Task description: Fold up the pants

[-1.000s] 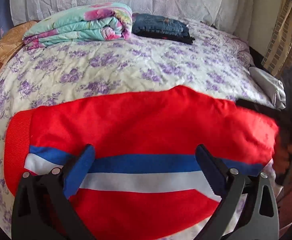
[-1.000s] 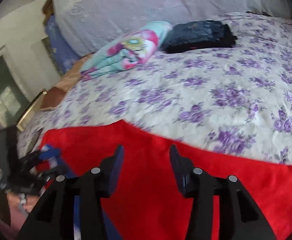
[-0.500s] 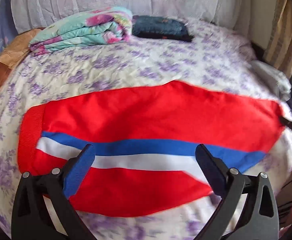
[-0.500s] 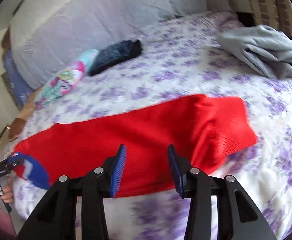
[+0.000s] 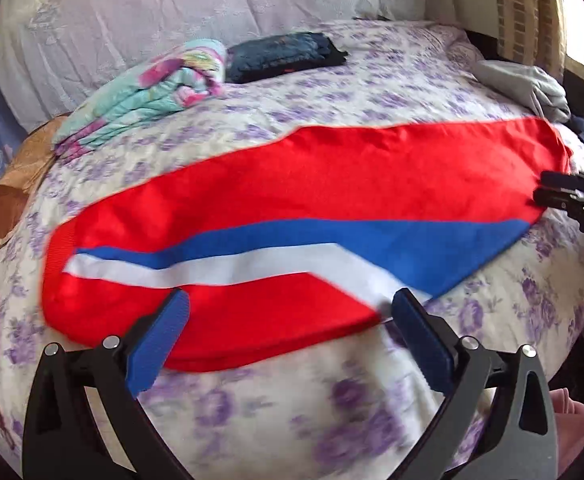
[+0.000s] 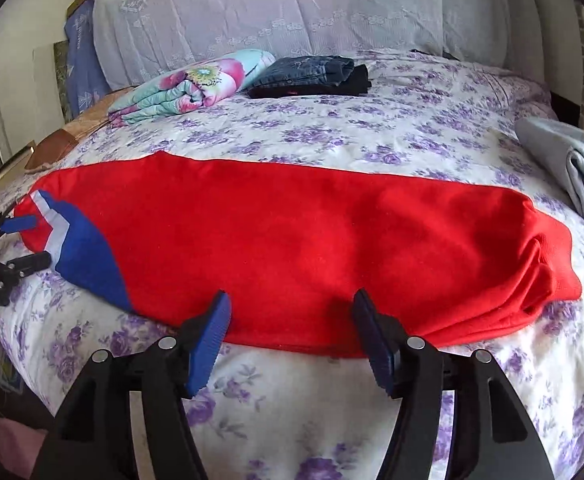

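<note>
Red pants (image 5: 312,184) with a blue and white stripe lie flat and lengthwise across the bed, folded leg on leg; they also show in the right wrist view (image 6: 312,240). My left gripper (image 5: 289,320) is open and empty, hovering at the near edge of the pants by the stripe. My right gripper (image 6: 289,322) is open and empty at the near edge of the red cloth. Each gripper shows at the edge of the other's view, the right one (image 5: 572,200) by the pants' right end, the left one (image 6: 7,256) by the striped left end.
The bed has a purple-flowered sheet (image 6: 372,128). A folded floral quilt (image 6: 195,84) and folded dark jeans (image 6: 312,76) lie at the back. A grey garment (image 6: 572,164) lies at the right edge. A brown cushion (image 5: 7,192) sits at the left.
Both grippers have pulled back from over the pants toward the bed's near edge. The pants now lie flat and released. The right gripper has opened wider.
</note>
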